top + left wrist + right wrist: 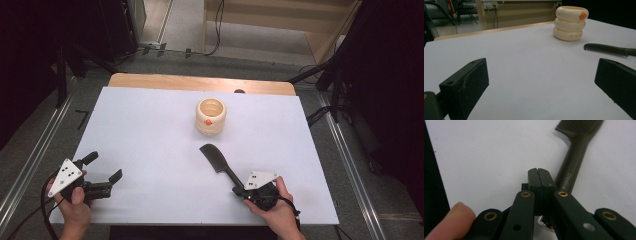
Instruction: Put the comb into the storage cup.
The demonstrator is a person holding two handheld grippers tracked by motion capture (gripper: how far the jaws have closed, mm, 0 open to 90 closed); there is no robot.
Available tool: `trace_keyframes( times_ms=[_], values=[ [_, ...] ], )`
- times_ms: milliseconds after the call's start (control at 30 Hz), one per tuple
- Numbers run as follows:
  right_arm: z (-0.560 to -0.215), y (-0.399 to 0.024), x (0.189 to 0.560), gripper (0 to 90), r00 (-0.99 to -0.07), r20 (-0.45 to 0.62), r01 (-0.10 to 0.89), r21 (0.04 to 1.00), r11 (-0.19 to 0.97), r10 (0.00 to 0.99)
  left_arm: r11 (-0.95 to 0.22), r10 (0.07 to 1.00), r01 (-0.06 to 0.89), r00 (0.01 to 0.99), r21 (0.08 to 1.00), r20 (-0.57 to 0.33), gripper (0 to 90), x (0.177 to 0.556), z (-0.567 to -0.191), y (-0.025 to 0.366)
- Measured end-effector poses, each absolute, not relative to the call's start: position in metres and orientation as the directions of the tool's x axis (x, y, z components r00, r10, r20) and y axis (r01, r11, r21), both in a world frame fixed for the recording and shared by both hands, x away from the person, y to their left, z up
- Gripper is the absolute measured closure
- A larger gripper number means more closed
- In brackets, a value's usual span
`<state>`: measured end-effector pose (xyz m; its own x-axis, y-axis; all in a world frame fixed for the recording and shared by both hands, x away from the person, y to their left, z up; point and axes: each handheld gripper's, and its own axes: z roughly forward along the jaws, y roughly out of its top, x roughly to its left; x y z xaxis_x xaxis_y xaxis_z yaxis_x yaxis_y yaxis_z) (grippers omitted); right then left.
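Reading "Creative" on the comb (pixel 571 173) handle beside the closed right claw (pixel 539 171); left claw (pixel 541 82) gapes; cup (pixel 570 23) print illegible.

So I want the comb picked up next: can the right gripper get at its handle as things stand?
Probably yes: the right gripper sits right beside the comb handle with nothing between, but its jaws are shut and must open first.

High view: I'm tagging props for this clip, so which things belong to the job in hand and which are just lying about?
In the job:
- black comb, lying on the white table beside the shut right gripper
- right gripper

Lying about:
- cream ringed cup, standing apart beyond the comb
- left gripper, open over bare table
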<state>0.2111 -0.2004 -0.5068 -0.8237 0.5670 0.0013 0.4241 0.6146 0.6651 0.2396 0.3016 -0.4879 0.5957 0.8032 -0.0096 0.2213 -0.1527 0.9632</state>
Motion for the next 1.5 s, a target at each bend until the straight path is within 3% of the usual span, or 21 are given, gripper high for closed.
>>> trace_keyframes(
  times_ms=[500,667,700,867,1033,1500],
  values=[
    [-0.505,-0.217,0.223,87.5,-0.795,-0.044,0.443,0.639,0.628,0.605,-0.150,0.806,0.222,0.592,0.964,-0.011,0.0,0.240,-0.488,0.302],
    [-0.489,-0.213,0.221,69.0,-0.820,-0.021,0.429,0.640,0.637,0.573,-0.153,0.806,0.224,0.592,0.962,-0.010,0.0,0.241,-0.488,0.301],
    [-0.483,-0.211,0.222,58.2,-0.802,-0.038,0.444,0.630,0.637,0.596,-0.153,0.805,0.223,0.593,0.963,-0.010,0.0,0.241,-0.488,0.301],
    [-0.476,-0.208,0.232,50.4,-0.801,-0.050,0.457,0.593,0.663,0.597,-0.149,0.806,0.226,0.591,0.963,-0.014,0.0,0.240,-0.488,0.302],
    [-0.475,-0.197,0.247,52.1,-0.801,-0.047,0.491,0.519,0.700,0.597,-0.152,0.805,0.226,0.593,0.962,-0.012,0.0,0.240,-0.489,0.301],
    [-0.482,-0.178,0.276,62.4,-0.799,-0.026,0.534,0.428,0.730,0.600,-0.154,0.805,0.222,0.593,0.963,-0.008,0.0,0.240,-0.489,0.301]
  ],
)
